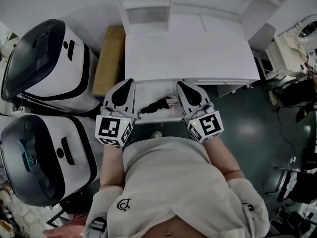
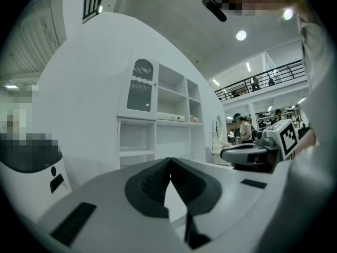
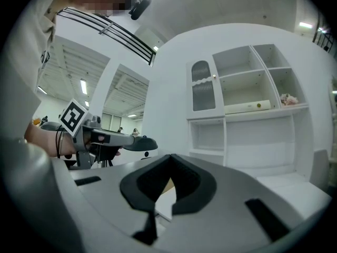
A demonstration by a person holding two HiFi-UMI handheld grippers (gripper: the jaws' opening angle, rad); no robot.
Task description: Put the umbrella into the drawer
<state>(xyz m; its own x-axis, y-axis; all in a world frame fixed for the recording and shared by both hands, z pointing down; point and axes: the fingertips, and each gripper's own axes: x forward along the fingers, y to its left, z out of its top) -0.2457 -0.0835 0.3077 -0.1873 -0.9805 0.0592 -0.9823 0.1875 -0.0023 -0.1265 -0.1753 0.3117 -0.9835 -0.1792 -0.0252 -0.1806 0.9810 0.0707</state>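
Note:
A folded black umbrella [image 1: 156,106] lies inside the open white drawer [image 1: 159,120] that is pulled out from the front of the white desk [image 1: 188,53]. My left gripper [image 1: 128,82] is level over the drawer's left end, to the umbrella's left, jaws shut and empty [image 2: 170,159]. My right gripper [image 1: 181,83] is level over the drawer's right end, close beside the umbrella's right end, also shut with nothing between its tips [image 3: 169,156]. Each gripper shows in the other's view: the right gripper [image 2: 253,154] and the left gripper [image 3: 124,141]. The umbrella is hidden in both gripper views.
Two big white-and-black machines [image 1: 47,63] [image 1: 44,157] stand on the left. A brown cardboard box [image 1: 110,58] leans beside the desk. A white shelf unit [image 1: 148,4] [image 3: 247,104] rises behind the desk. Dark floor with cables and gear lies to the right.

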